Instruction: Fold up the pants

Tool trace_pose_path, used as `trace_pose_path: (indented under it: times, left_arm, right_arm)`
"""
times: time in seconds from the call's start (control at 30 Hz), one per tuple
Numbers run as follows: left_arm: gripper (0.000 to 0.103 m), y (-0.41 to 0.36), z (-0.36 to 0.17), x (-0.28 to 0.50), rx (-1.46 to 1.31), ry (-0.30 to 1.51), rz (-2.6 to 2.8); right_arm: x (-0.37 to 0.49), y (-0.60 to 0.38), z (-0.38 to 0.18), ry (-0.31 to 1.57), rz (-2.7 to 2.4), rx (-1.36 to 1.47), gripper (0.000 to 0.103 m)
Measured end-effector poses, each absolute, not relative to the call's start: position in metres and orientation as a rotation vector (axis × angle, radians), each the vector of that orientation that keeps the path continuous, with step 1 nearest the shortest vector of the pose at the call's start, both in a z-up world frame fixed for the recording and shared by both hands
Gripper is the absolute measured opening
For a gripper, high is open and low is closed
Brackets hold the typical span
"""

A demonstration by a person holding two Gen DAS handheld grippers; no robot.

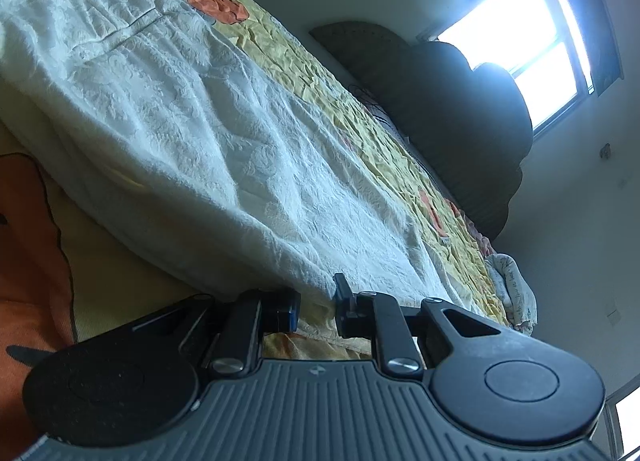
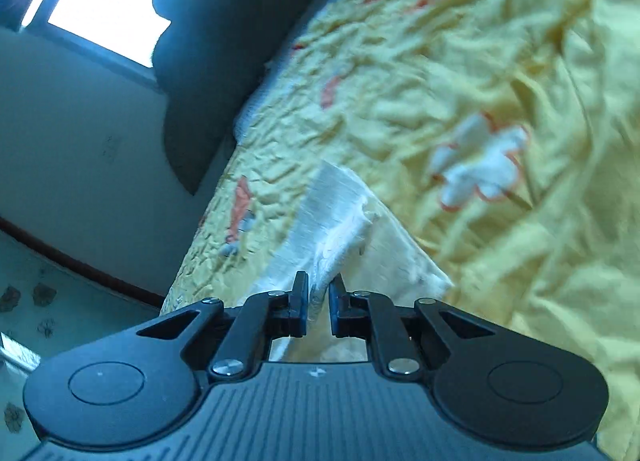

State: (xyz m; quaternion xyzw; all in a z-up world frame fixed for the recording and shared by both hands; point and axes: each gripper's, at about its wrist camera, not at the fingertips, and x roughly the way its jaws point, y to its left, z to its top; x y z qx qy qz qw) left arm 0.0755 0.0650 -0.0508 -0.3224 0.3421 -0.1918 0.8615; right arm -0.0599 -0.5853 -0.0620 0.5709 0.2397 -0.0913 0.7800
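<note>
White pants point(image 1: 172, 133) spread on a yellow quilted bed point(image 2: 460, 73).
Right hand-held gripper point(image 2: 319, 301) clamped on a pants edge; left hand-held gripper point(image 1: 318, 311) pinching the hem.

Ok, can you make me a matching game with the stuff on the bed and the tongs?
Things:
1. pants
2. bedspread
3. right tongs
4. window

Descriptions:
A. bright, behind the dark pillows
B. yellow with orange and white pictures
C. white, spread across the bed
D. pinching a corner of white cloth

Pairs: 1-C, 2-B, 3-D, 4-A
</note>
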Motion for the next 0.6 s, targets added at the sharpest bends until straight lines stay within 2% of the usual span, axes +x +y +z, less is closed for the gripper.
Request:
trace_pose_path:
  times: [0.07,0.13,0.17,0.2,0.27,0.3,0.33,0.5,0.6]
  left_arm:
    - [0.027,0.064,-0.050,0.075,-0.668,0.716,-0.400]
    - [0.027,0.063,-0.049,0.074,-0.662,0.715,-0.397]
    - [0.027,0.063,-0.049,0.075,-0.662,0.716,-0.396]
    - [0.027,0.062,-0.049,0.075,-0.663,0.718,-0.396]
    - [0.029,0.061,-0.044,0.076,-0.650,0.733,-0.382]
    - [0.029,0.059,-0.039,0.076,-0.632,0.741,-0.358]
    - [0.024,0.056,-0.033,0.074,-0.600,0.734,-0.325]
    - [0.019,0.052,0.002,0.071,-0.512,0.681,-0.283]
    - [0.019,0.054,0.001,0.078,-0.466,0.734,-0.291]
  right_arm:
    - [-0.061,-0.583,-0.065,0.481,-0.184,1.264,0.016]
    - [-0.056,-0.583,-0.065,0.469,-0.176,1.277,0.045]
    - [-0.052,-0.582,-0.064,0.472,-0.172,1.272,0.053]
    - [-0.049,-0.580,-0.062,0.466,-0.169,1.261,0.055]
    - [-0.043,-0.577,-0.058,0.456,-0.168,1.223,0.053]
    - [-0.040,-0.576,-0.058,0.457,-0.159,1.207,0.034]
    - [-0.037,-0.575,-0.056,0.472,-0.153,1.194,0.011]
    - [-0.050,-0.578,-0.039,0.446,-0.154,1.144,0.008]
    - [-0.058,-0.588,-0.060,0.511,-0.207,1.161,0.009]
